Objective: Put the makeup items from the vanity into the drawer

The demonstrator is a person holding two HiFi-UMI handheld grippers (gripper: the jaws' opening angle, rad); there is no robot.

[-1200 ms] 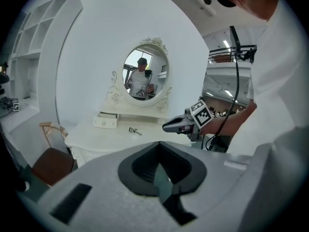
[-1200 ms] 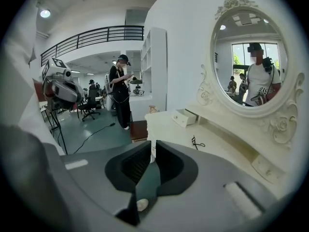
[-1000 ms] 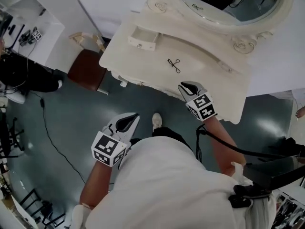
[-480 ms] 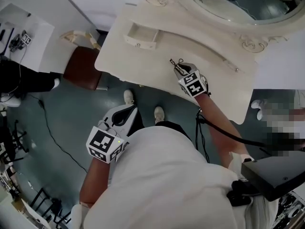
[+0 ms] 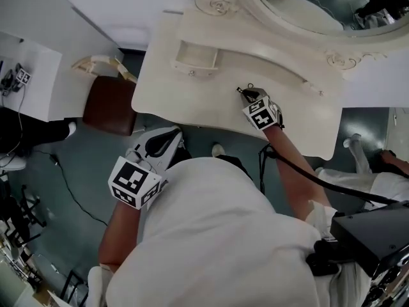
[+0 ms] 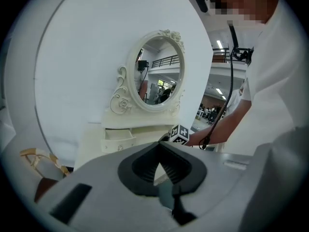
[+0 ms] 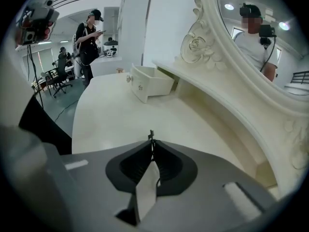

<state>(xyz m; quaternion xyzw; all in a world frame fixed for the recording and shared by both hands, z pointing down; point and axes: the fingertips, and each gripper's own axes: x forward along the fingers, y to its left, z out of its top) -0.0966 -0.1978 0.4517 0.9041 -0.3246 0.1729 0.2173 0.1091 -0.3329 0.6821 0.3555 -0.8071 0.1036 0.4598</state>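
Nearest the camera, the left gripper (image 5: 171,141) is held low beside the person's white shirt (image 5: 217,235), above the dark floor (image 5: 77,171) and short of the vanity's front edge. In its own view its jaws are seen pressed together at the tips, with nothing between them.

Further out, the right gripper (image 5: 248,95) is reached forward over the vanity top (image 5: 185,91), with its tips lowered to the surface. Its jaws are closed on a thin black makeup tool (image 7: 151,135), of which only a short end is seen sticking out past the tips; in the head view a little dark metal (image 5: 241,89) is visible just ahead of the gripper, possibly an eyelash curler, though it is too small to be sure.

Beyond and to the left, a small drawer (image 5: 195,57) is seen pulled open under the raised shelf, well apart from the gripped tool. A brown stool (image 5: 105,104) is placed beside the vanity's left end. Furthest back, the oval mirror (image 5: 319,5) is set in a carved cream frame.
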